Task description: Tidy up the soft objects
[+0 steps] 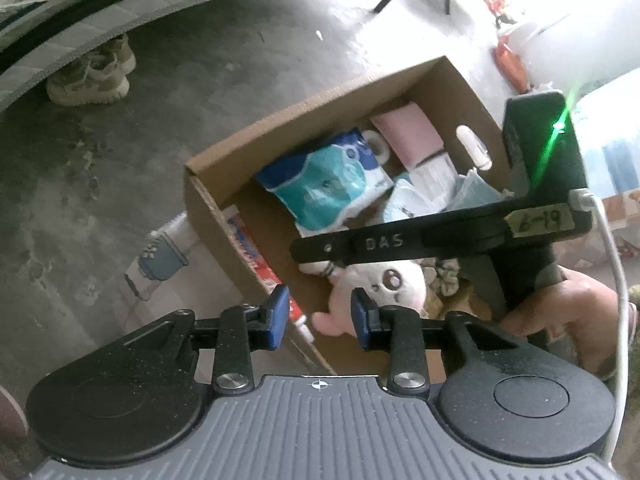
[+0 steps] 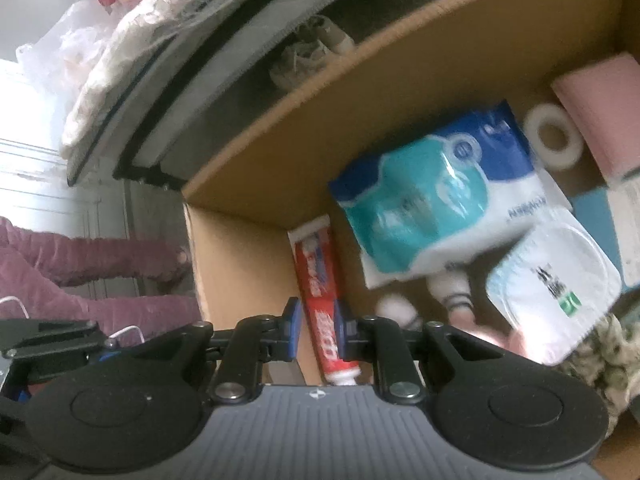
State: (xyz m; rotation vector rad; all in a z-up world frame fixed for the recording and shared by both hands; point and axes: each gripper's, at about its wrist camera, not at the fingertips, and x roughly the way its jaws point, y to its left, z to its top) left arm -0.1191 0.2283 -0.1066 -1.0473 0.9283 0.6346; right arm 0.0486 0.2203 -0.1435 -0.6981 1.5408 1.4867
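Jaws, left: left gripper (image 1: pixel 320 317) has its blue pads parted with nothing pressed between them, above the near wall of the box.
Jaws, right: right gripper (image 2: pixel 316 330) is closed on the toothpaste tube (image 2: pixel 320 300), one blue pad at each side of it.
Floor: bare grey concrete floor (image 1: pixel 192 92), stained at 9 o'clock in the left wrist view.
Room: pair of pale shoes (image 1: pixel 94 74) at 10 o'clock under a curved padded edge; bright daylight at 2 o'clock.
Container: open cardboard box (image 1: pixel 224 216) standing on the floor.
Toothpaste tube, axis: long axis runs 12 to 6 o'clock in the right wrist view, cap toward 6, crimped end toward 12; it lies along the inside of the box's left wall.
Tissue pack (image 2: pixel 436 192): blue and teal, at 1 o'clock of the tube, inside the box.
White pouch (image 2: pixel 556 280): at 3 o'clock, partly under the tissue pack's corner.
Tape roll (image 2: pixel 552 136): white, just beside a pink pad (image 2: pixel 604 112) at 2 o'clock.
Plush toy (image 1: pixel 384 284): pink and white, in the box's near end.
Hand (image 1: pixel 568 312): grips the right tool's handle at 4 o'clock in the left wrist view.
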